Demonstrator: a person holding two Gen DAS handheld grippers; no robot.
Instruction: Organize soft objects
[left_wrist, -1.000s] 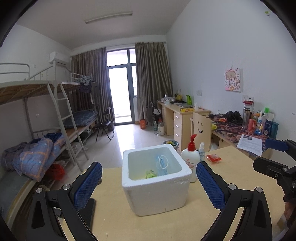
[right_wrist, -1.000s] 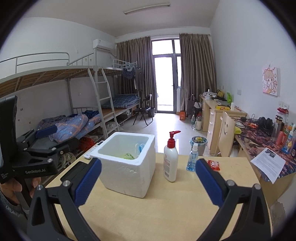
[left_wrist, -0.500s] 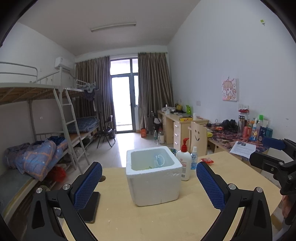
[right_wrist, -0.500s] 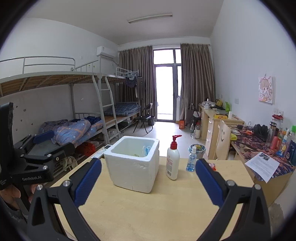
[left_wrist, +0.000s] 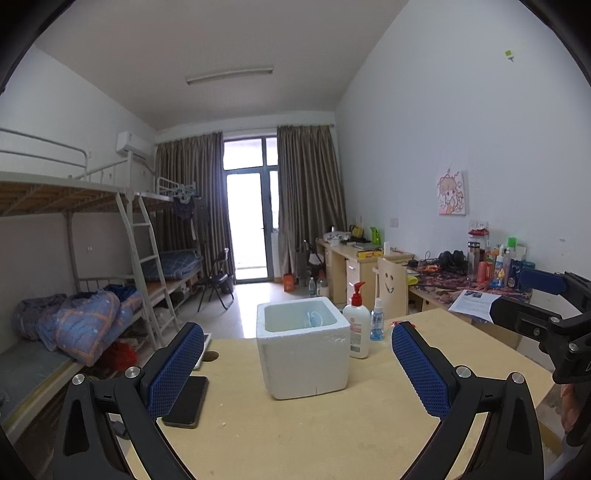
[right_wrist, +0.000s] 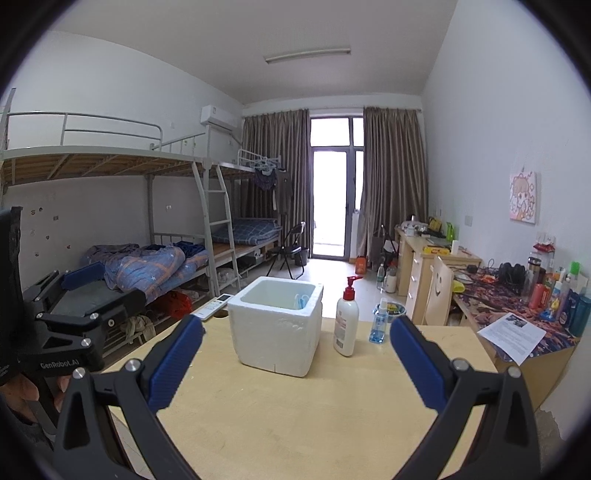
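Left wrist view. A dormitory room with bunk beds (left_wrist: 92, 258) along one wall and desks (left_wrist: 369, 258) along the other; in the foreground a light wooden table (left_wrist: 295, 435). The left gripper (left_wrist: 297, 363) is held above the table, its blue-padded jaws spread wide and holding nothing. Between them stands a white foam box (left_wrist: 304, 354), open at the top; a light blue face mask (left_wrist: 314, 318) lies inside against the far wall. Just beside the box stand a lotion pump bottle (left_wrist: 357, 325) and a small blue spray bottle (left_wrist: 376, 321). A black phone (left_wrist: 188, 402) lies flat near the table edge.

Right wrist view. Same table (right_wrist: 295, 424) and room. The right gripper (right_wrist: 297, 363) is likewise wide open and empty. The foam box (right_wrist: 277, 328) sits ahead; the mask (right_wrist: 301, 301) shows just over its rim. The pump bottle (right_wrist: 346, 321) and spray bottle (right_wrist: 378, 323) stand near it. A remote control (right_wrist: 216, 304) lies at the table's far edge.
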